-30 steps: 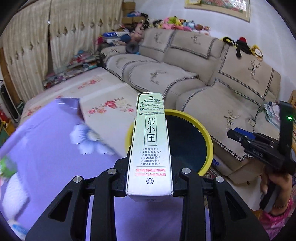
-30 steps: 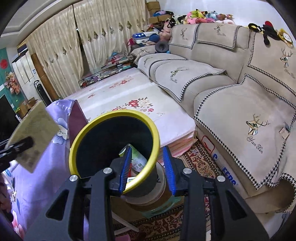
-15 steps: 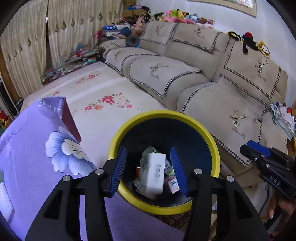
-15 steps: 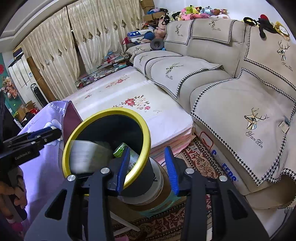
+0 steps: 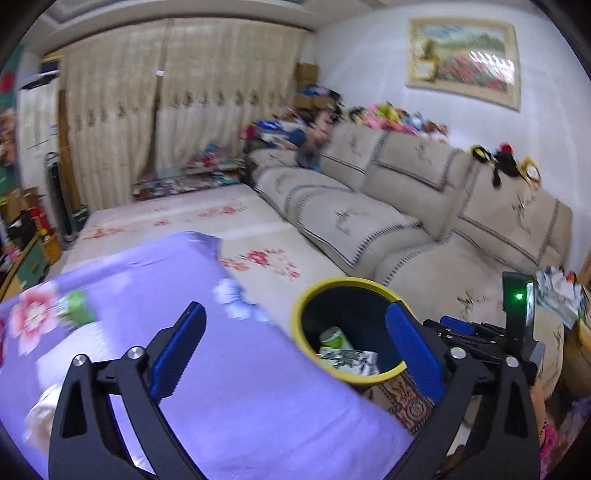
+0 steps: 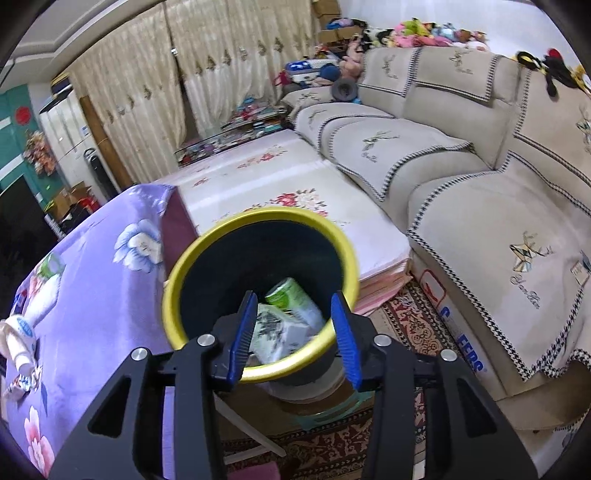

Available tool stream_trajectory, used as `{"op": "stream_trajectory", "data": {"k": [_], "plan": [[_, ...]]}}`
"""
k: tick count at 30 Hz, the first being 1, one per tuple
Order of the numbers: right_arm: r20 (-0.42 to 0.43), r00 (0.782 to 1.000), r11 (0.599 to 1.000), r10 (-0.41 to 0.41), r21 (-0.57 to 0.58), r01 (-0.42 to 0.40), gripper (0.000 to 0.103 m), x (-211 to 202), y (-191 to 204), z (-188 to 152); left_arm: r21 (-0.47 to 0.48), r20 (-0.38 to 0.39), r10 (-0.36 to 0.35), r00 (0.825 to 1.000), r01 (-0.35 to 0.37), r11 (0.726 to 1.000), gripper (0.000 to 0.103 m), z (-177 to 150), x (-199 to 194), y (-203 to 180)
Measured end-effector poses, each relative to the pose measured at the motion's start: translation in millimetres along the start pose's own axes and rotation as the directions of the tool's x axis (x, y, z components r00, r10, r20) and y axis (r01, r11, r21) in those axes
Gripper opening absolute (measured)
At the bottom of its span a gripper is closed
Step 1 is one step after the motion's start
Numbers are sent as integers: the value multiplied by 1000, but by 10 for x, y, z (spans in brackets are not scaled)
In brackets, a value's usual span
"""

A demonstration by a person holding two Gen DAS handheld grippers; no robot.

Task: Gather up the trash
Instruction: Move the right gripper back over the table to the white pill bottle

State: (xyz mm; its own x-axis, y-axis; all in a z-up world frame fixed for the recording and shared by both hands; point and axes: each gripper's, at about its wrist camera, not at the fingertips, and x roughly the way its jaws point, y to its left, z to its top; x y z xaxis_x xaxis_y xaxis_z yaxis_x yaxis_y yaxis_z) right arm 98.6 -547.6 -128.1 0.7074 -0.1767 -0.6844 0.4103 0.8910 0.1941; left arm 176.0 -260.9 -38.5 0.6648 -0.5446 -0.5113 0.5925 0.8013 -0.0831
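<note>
Left gripper (image 5: 295, 354): jaws opening, spread wide, empty, above the purple cloth (image 5: 229, 406) beside the bin.
Right gripper (image 6: 293, 334): jaws opening, part-open, straddling the bin's near rim, pads not pressing.
Bin (image 6: 184, 266): yellow-rimmed, dark inside, just beside the cloth.
Trash: white carton (image 6: 273, 332) and green can (image 6: 291, 297) lying in the bin.

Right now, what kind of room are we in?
Most likely a home living room. A long beige sofa runs along the wall with stuffed toys piled on its back, curtains hang at the far end, and a framed picture hangs above the sofa.
</note>
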Motion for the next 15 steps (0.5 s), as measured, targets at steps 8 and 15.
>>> {"op": "stream_trajectory", "data": {"k": [8,15], "plan": [[-25,997,990,74,-118,-77,43,-28,640,-86,-111,64,241,968,-233,966,98,-431,-988,788],[-66,985,955,160,-244,-172,43,-62,1369,-214,-228,49,441,896,-420,878,98,-936,-1805,1505]]}}
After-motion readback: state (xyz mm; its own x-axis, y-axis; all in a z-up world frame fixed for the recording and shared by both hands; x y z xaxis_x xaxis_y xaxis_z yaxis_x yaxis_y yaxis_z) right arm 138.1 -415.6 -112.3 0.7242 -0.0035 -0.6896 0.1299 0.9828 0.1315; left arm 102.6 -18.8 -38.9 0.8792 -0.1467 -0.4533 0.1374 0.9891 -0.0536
